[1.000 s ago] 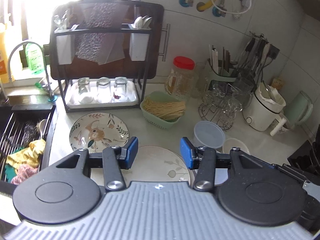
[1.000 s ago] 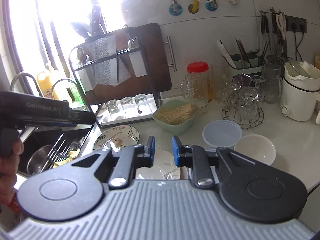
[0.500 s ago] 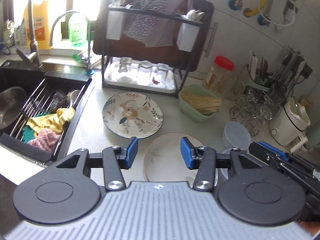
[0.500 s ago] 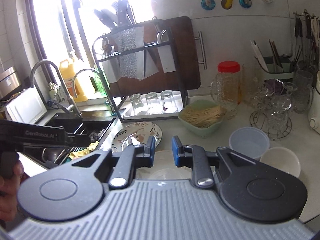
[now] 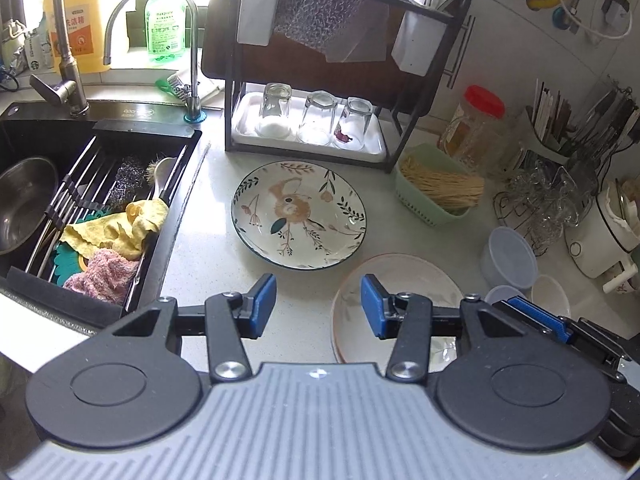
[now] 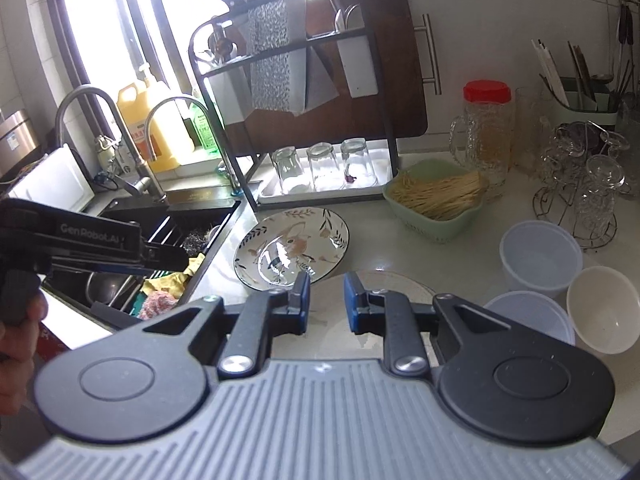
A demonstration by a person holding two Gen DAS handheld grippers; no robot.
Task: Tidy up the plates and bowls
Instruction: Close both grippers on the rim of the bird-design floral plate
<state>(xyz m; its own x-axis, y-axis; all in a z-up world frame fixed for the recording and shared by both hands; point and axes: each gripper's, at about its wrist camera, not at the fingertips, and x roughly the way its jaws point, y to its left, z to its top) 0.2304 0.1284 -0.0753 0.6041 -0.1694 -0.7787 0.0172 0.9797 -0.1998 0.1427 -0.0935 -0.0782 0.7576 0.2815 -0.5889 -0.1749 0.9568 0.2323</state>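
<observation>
A: Left tool (image 5: pixel 318 306), state? 
B: Blue pads spread, nothing between them. It hangs over the worktop (image 5: pixel 208 248) near its front edge, between the two plates.

A: Right tool (image 6: pixel 325 301)? 
B: Pads drawn almost together, a narrow gap, pinching nothing. It hangs over the near rim of the pale plate (image 6: pixel 384 284). In the left wrist view its blue-tipped fingers (image 5: pixel 540 314) show at the right, by the small containers.

A: Plates, where? 
B: Floral plate (image 5: pixel 298 216), leaf border and brown motif in the middle, flat on the worktop just in front of the black dish rack (image 5: pixel 308 148). The pale plate, faint leaf print and thin reddish rim, lies nearer the front edge and to the right, close beside the floral one; touching or not, cannot tell.

A: Bowls? 
B: White bowl (image 6: pixel 604 308) towards the right front of the worktop. Two translucent plastic tubs beside it: the taller one (image 6: pixel 540 258) behind, the lower one (image 6: pixel 528 314) to its left, next to the pale plate.

A: Other items? 
B: Three upturned glasses (image 5: pixel 316 120) on the rack's white tray. Green basket of dry noodles (image 5: pixel 438 192) right of the rack, red-lidded jar (image 5: pixel 478 124) behind it. Sink (image 5: pixel 36 136) at the left end, yellow cloth (image 5: pixel 120 228) and pink cloth (image 5: pixel 100 276) on its inset rack. A hand (image 6: pixel 16 344) grips the left tool's handle at the left edge of the right wrist view.
</observation>
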